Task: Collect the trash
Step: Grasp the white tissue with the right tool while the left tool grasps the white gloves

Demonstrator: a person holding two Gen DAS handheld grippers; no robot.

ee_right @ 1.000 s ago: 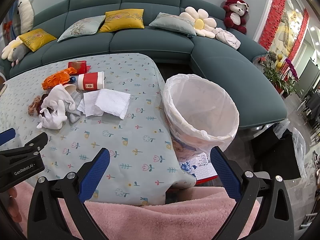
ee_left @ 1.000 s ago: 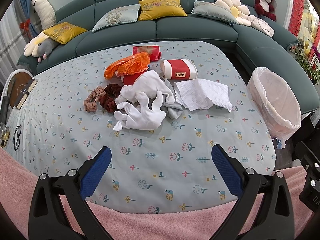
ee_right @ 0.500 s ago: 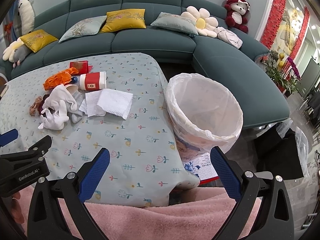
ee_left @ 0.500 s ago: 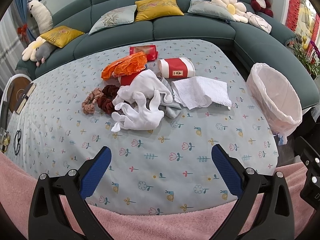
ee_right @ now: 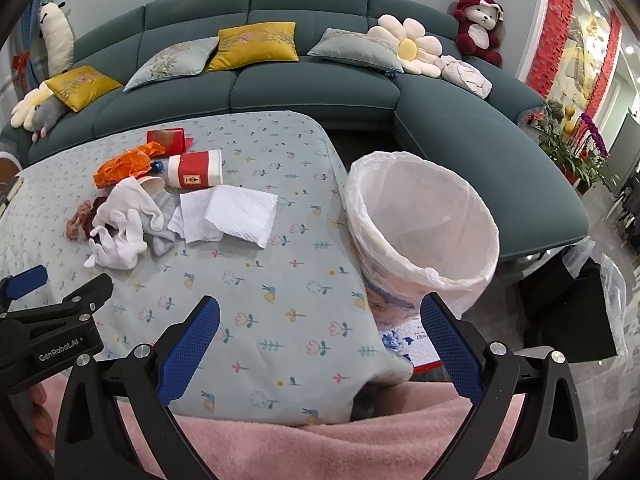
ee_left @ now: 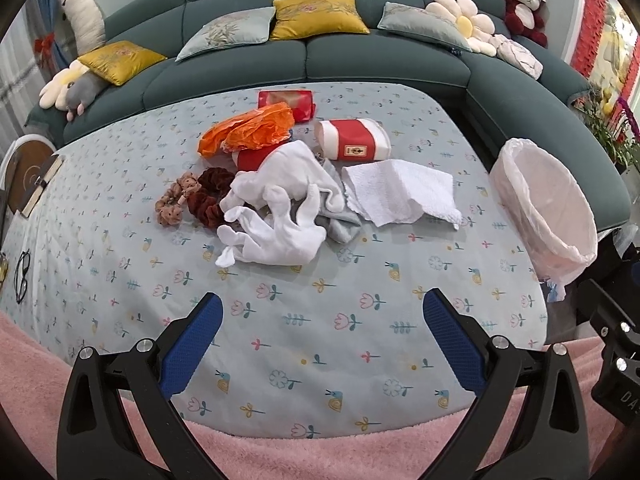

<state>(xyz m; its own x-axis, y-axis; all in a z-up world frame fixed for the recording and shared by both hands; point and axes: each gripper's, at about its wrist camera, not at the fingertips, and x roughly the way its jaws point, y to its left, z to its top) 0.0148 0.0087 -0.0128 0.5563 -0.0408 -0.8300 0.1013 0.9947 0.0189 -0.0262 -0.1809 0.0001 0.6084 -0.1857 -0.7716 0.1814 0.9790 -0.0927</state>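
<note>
A pile lies mid-table: an orange plastic bag [ee_left: 248,128], a red-and-white cup [ee_left: 354,145] on its side, a white paper towel [ee_left: 400,192], white socks [ee_left: 280,208], scrunchies [ee_left: 192,198] and a red packet [ee_left: 286,103]. A bin lined with a white bag [ee_left: 548,208] stands at the table's right edge; it also shows in the right wrist view [ee_right: 424,232]. My left gripper [ee_left: 320,336] is open and empty, over the near table. My right gripper [ee_right: 318,340] is open and empty, near the table's front right corner beside the bin. The pile also shows in the right wrist view [ee_right: 160,200].
The floral tablecloth [ee_left: 320,320] covers the table, with a pink blanket [ee_left: 320,456] along its near edge. Glasses [ee_left: 22,276] lie at the far left. A teal sofa [ee_left: 304,60] with cushions and plush toys wraps behind and to the right. A black box [ee_right: 568,320] stands on the floor.
Both grippers have drifted slightly forward toward the table and bin. Nothing on the table has moved; both stay open and empty.
</note>
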